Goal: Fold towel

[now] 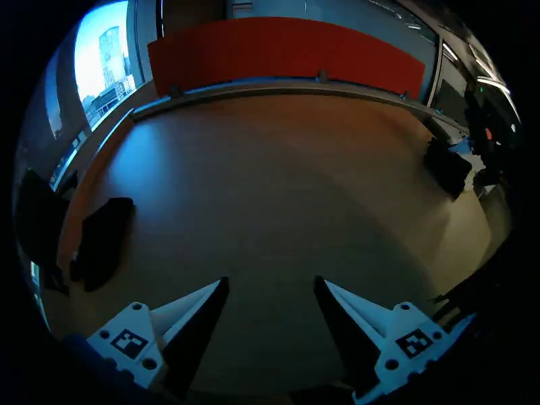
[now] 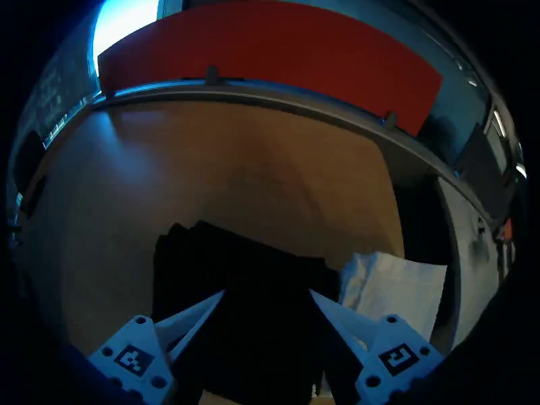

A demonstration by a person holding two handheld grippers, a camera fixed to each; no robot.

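Two towels | black towel (image 2: 229,270) beside white towel (image 2: 398,290) | on table (image 2: 202,169)

Desk (image 1: 270,189): partition (image 1: 283,50) stands along its far edge.
Left tool (image 1: 270,280): over the desk; flat object (image 1: 101,243) lies to its left, near the desk edge.
Towel (image 2: 236,290): on the desk, below the right tool (image 2: 266,291), reaching between its fingers.
Second cloth (image 2: 398,290): on the desk, just right of the towel.
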